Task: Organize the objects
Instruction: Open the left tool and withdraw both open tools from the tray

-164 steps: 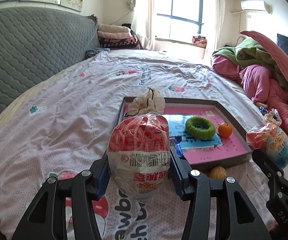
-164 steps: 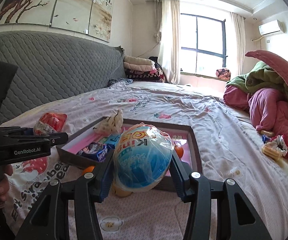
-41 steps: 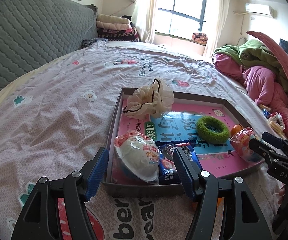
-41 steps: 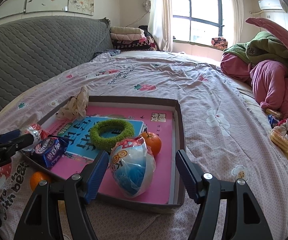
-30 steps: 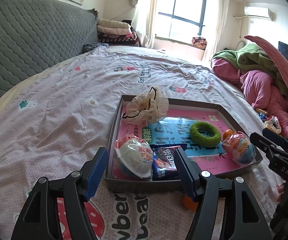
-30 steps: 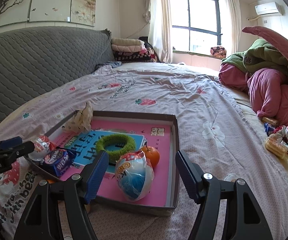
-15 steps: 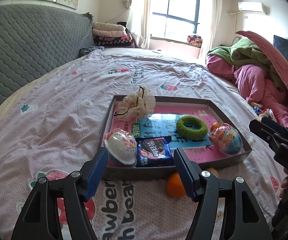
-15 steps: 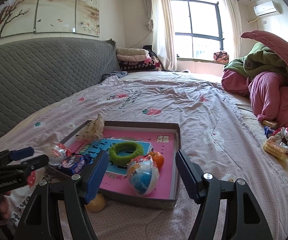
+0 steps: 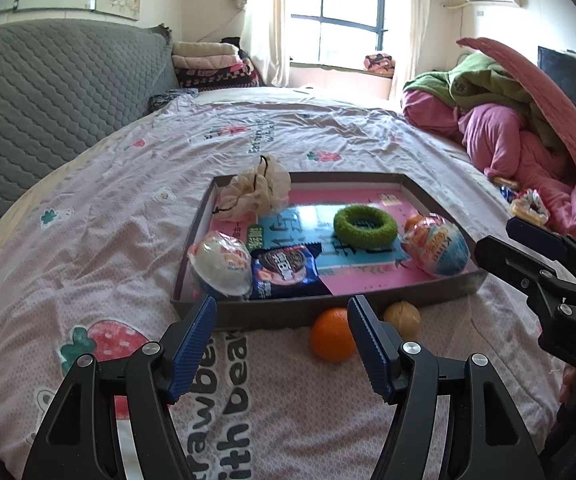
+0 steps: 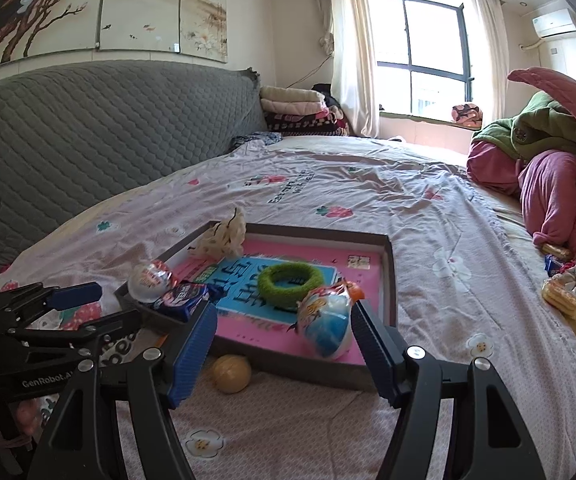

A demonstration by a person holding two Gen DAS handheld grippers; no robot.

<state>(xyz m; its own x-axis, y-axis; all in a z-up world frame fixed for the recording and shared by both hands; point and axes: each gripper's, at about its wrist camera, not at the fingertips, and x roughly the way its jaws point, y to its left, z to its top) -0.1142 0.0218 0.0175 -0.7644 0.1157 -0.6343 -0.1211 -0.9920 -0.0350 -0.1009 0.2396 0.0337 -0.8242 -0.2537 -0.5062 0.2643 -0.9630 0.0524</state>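
A grey tray (image 9: 272, 312) with a pink floor lies on the bed. It holds a red-and-white egg pack (image 9: 220, 264) at its near left corner, a dark cookie packet (image 9: 284, 270), a green ring (image 9: 364, 226), a cream cloth pouch (image 9: 258, 194), a small orange (image 9: 414, 222) and a blue egg pack (image 9: 438, 250) at the near right. My left gripper (image 9: 281, 308) hangs open and empty before the tray's front wall. My right gripper (image 10: 283, 312) is open and empty too, short of the blue egg pack (image 10: 326, 328).
An orange (image 9: 332, 334) and a tan ball (image 9: 402, 318) lie on the sheet against the tray's front wall. Snack packets (image 10: 568, 288) sit at the bed's right edge under a heap of pink and green bedding (image 9: 508, 132). A grey headboard (image 10: 88, 128) runs along the left.
Both grippers have drawn back from the tray with their jaws still wide, leaving the two egg packs inside. The orange and the tan ball in front of the tray have come into view.
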